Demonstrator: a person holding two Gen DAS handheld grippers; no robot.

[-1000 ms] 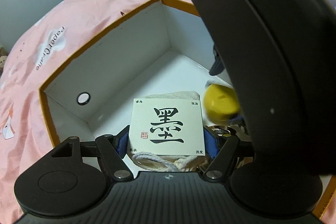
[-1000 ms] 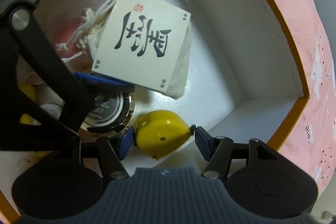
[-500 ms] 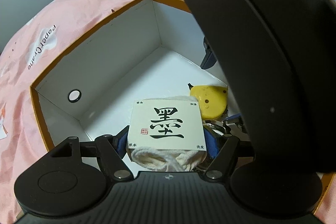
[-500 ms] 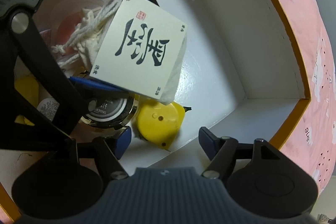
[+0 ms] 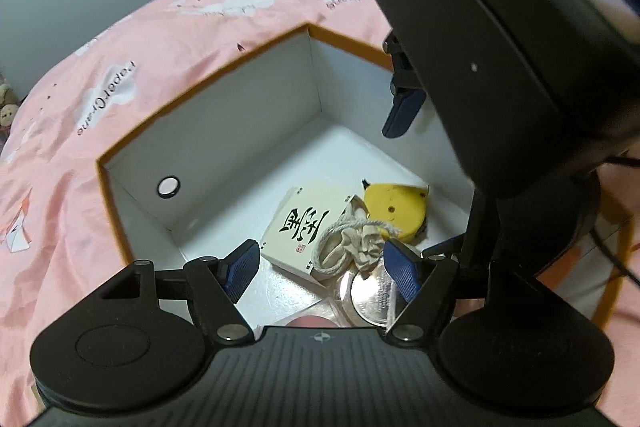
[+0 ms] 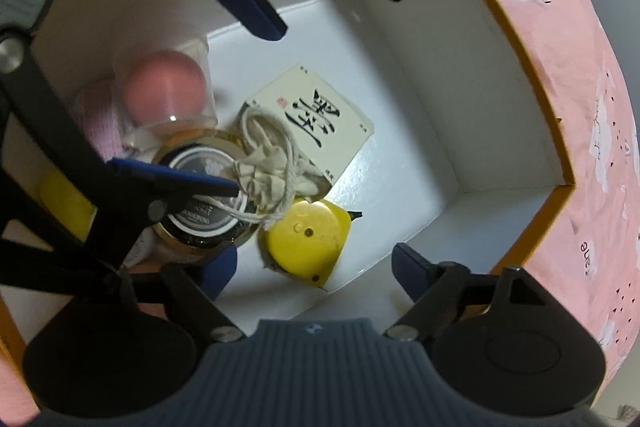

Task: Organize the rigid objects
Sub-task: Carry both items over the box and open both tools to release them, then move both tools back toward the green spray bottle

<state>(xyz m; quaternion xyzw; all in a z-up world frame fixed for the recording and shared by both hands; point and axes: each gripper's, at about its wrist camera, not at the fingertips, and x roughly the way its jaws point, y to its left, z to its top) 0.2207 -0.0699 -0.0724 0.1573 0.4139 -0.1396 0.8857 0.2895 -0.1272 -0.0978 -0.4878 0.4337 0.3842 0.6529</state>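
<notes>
With both grippers' fingers opening and empty, I see the yellow tape measure lying in the white box, near side: stiff, light, smooth; grip its flat faces.

The box is white inside with an orange rim, and it sits on a pink sheet printed with white cloud shapes, small dark specks and grey lettering. On the box floor lies a cream card bearing a large black brush character and a tiny red seal (small black marks at its corners). At 6 o'clock from the card is a plain yellow tape measure. A beige cloth pouch has an off-white cord. At 9 o'clock from the pouch is a jar with a gold rim and black lid. A pink ball shows inside a clear cup. Both grippers' pads are dark blue on black frames.
</notes>
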